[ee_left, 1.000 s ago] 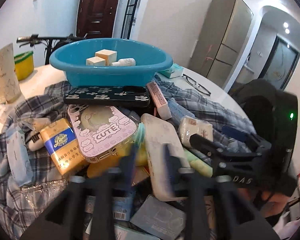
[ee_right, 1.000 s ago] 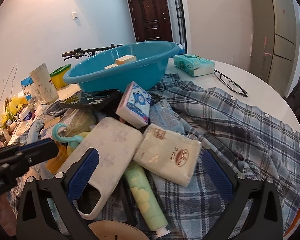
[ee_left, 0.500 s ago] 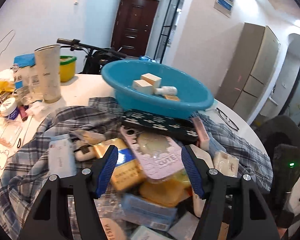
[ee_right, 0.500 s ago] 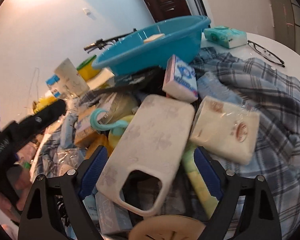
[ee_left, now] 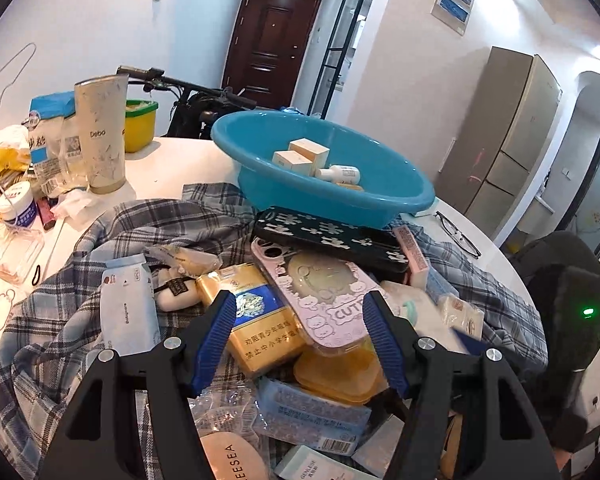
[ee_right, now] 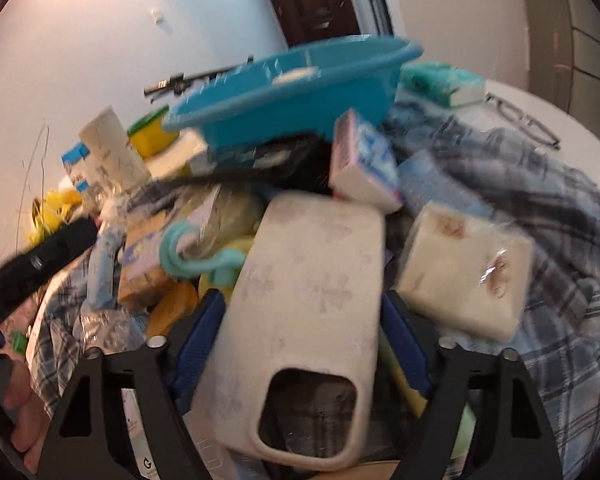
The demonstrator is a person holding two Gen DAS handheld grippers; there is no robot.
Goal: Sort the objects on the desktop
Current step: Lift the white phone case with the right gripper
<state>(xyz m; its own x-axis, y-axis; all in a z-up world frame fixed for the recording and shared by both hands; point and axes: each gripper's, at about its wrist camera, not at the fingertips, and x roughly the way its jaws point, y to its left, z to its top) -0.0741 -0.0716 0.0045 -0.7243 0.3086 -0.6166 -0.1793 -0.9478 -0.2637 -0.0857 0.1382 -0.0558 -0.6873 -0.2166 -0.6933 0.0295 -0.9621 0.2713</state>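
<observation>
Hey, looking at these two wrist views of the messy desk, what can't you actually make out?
- Right wrist view: motion blur; print on the blue-and-white packet unreadable.
- Right wrist view: whether the right gripper pads touch the beige phone case; the case hides them.
- Left wrist view: the basin wall hides part of its contents.

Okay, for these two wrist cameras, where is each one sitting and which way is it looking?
Left wrist: on the left gripper, looking forward and down over the pile to the blue basin; its open jaws, just widened, frame the view.
Right wrist: on the right gripper, looking down at the white phone case between its jaws, which have just been closing; contact unclear.
Shared: basin, plaid shirt, glasses.
</observation>
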